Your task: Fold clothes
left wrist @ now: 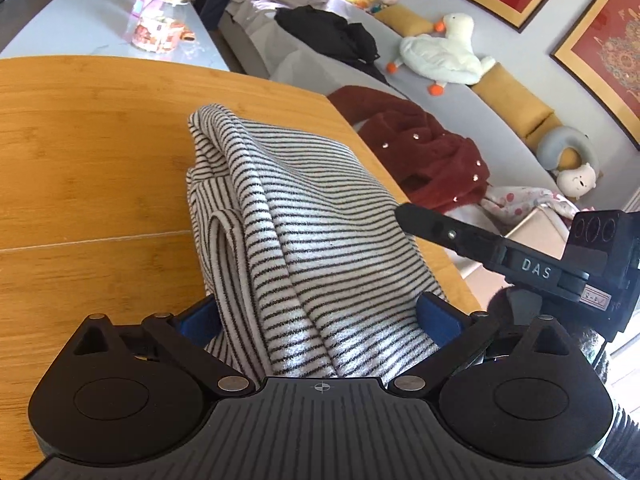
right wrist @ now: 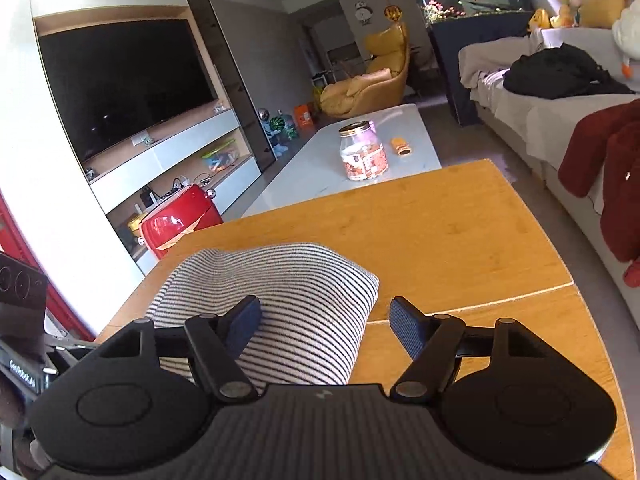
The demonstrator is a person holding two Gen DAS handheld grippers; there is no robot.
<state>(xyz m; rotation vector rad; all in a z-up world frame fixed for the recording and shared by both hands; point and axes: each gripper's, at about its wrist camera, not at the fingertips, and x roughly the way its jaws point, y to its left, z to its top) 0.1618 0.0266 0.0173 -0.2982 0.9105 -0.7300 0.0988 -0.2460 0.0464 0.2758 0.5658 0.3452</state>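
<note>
A black-and-white striped garment (left wrist: pixel 304 216) lies bunched and partly folded on the wooden table (left wrist: pixel 88 152). My left gripper (left wrist: pixel 316 316) is wide open, its blue pads on either side of the near end of the cloth, which fills the gap between them. The right gripper shows in the left wrist view (left wrist: pixel 404 214) as a black finger at the cloth's right edge. In the right wrist view the right gripper (right wrist: pixel 326 320) is open over the garment (right wrist: pixel 288 292); its left pad (right wrist: pixel 246 322) rests on the cloth and its right pad (right wrist: pixel 404 330) is over bare table (right wrist: pixel 460 248).
A white coffee table (right wrist: pixel 404 148) with a glass jar (right wrist: pixel 362 152) stands beyond the wooden table. A grey sofa (left wrist: pixel 460 104) to the right holds a red coat (left wrist: pixel 424 148), black clothing (left wrist: pixel 332 36) and a plush goose (left wrist: pixel 444 52). A TV unit (right wrist: pixel 128 80) is on the left.
</note>
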